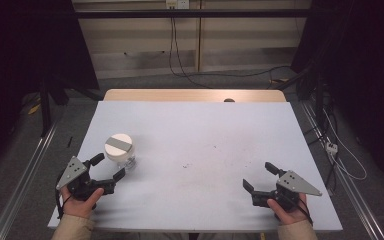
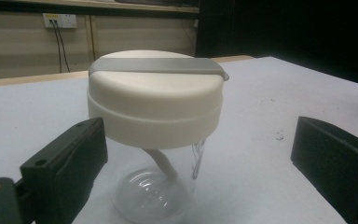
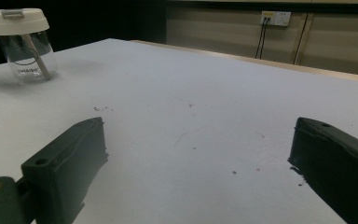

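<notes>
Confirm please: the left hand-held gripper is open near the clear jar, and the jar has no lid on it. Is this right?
Not quite. The left hand-held gripper is open near the clear jar, but the jar has a white lid on it, as the left gripper view shows.

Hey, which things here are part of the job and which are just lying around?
Part of the job:
clear jar with its white lid
left tool, open, jaws either side of the jar
right tool, open, apart from the jar

Lying about:
cables on the floor
wall sockets
</notes>
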A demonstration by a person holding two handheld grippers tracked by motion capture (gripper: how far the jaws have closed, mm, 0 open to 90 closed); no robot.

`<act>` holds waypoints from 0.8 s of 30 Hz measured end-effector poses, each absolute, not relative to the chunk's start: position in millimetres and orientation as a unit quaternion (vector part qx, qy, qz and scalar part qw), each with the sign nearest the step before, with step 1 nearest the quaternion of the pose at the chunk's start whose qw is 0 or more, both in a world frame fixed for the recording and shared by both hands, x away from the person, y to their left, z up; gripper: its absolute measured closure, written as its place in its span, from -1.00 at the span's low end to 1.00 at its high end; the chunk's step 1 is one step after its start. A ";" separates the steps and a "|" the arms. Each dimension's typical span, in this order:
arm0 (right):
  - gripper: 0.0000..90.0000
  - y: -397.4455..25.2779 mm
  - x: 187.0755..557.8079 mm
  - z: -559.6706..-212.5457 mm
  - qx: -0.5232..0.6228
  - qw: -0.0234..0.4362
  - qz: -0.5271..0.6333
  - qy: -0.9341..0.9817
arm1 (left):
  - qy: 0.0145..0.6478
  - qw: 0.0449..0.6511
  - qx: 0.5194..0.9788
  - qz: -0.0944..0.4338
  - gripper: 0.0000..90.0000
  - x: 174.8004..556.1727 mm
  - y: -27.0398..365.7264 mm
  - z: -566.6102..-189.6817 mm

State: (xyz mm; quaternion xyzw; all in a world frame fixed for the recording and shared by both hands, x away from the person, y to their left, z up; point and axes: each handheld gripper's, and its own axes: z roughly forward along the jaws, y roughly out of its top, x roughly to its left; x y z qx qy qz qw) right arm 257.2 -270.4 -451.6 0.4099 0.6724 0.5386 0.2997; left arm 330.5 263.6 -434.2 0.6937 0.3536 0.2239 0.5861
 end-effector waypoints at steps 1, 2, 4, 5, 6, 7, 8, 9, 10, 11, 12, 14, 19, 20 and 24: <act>-0.94 -270.4 257.2 -451.6 0.410 0.300 0.539 0.672 | 0.353 0.586 0.693 0.227 -0.92 330.5 264.0 -433.9; -0.94 -270.3 257.1 -451.5 0.409 0.299 0.540 0.672 | 0.354 0.587 0.692 0.228 -0.92 330.3 264.3 -433.8; -0.93 -270.0 257.2 -451.4 0.408 0.299 0.540 0.673 | 0.354 0.586 0.691 0.232 -0.92 330.8 265.4 -433.6; -0.93 -269.9 257.3 -451.5 0.408 0.299 0.540 0.673 | 0.356 0.586 0.691 0.231 -0.93 330.9 265.7 -433.8; -0.93 -269.7 257.4 -451.5 0.407 0.298 0.541 0.673 | 0.356 0.586 0.691 0.231 -0.92 330.9 265.7 -433.8; -0.93 -269.6 257.5 -451.5 0.406 0.299 0.541 0.673 | 0.358 0.586 0.689 0.231 -0.92 331.3 265.7 -434.1; -0.93 -269.7 257.5 -451.4 0.405 0.300 0.541 0.674 | 0.361 0.585 0.689 0.231 -0.92 332.2 266.0 -434.6; -0.93 -269.7 257.5 -451.4 0.405 0.300 0.541 0.674 | 0.361 0.585 0.689 0.231 -0.92 332.2 266.0 -434.6; -0.93 -269.4 257.5 -451.3 0.404 0.301 0.540 0.674 | 0.362 0.584 0.689 0.232 -0.92 332.6 266.3 -434.7; -0.93 -269.3 257.5 -451.2 0.404 0.300 0.541 0.674 | 0.364 0.586 0.686 0.231 -0.92 332.9 265.9 -434.8; -0.93 -269.3 257.5 -451.2 0.404 0.300 0.541 0.674 | 0.364 0.586 0.686 0.231 -0.92 333.2 265.8 -434.7; -0.93 -269.3 257.4 -451.1 0.404 0.300 0.542 0.674 | 0.363 0.584 0.688 0.232 -0.92 333.6 265.7 -434.9; -0.93 -269.3 257.8 -450.9 0.404 0.300 0.542 0.673 | 0.367 0.576 0.693 0.232 -0.93 336.1 265.5 -436.7; -0.93 -269.3 257.8 -450.9 0.404 0.300 0.542 0.673 | 0.367 0.576 0.693 0.232 -0.93 336.1 265.5 -436.7; -0.93 -268.9 258.0 -450.7 0.403 0.300 0.544 0.672 | 0.373 0.566 0.697 0.234 -0.93 337.8 265.4 -438.0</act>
